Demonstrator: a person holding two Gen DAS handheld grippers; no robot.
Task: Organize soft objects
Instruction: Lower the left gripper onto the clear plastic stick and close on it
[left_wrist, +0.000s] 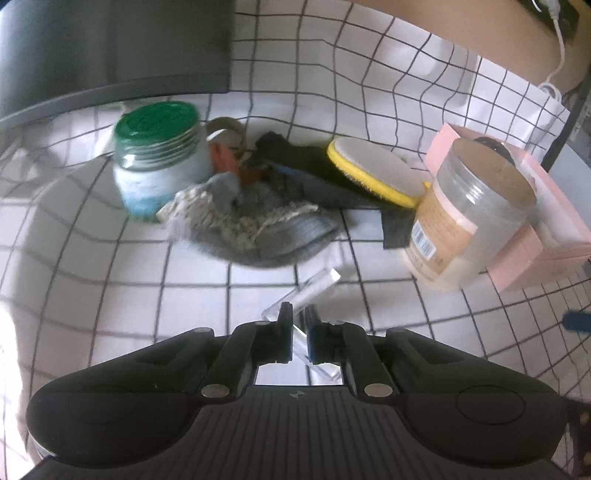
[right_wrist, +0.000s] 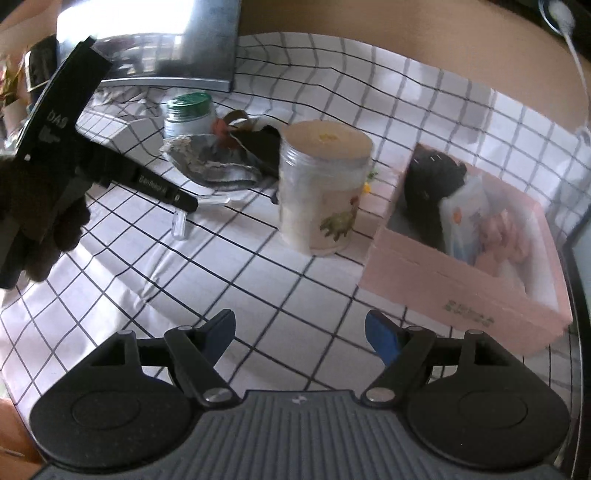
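Currently left gripper (left_wrist: 299, 314) clamped on a clear plastic piece (left_wrist: 317, 282); right gripper (right_wrist: 300, 328) wide open, empty, near pink box (right_wrist: 465, 280). Cloth pile (left_wrist: 251, 218) untouched.

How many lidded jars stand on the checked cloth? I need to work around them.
2: the green-lidded jar left of the cloth pile, the tan-lidded jar beside the pink box. Others may be hidden.
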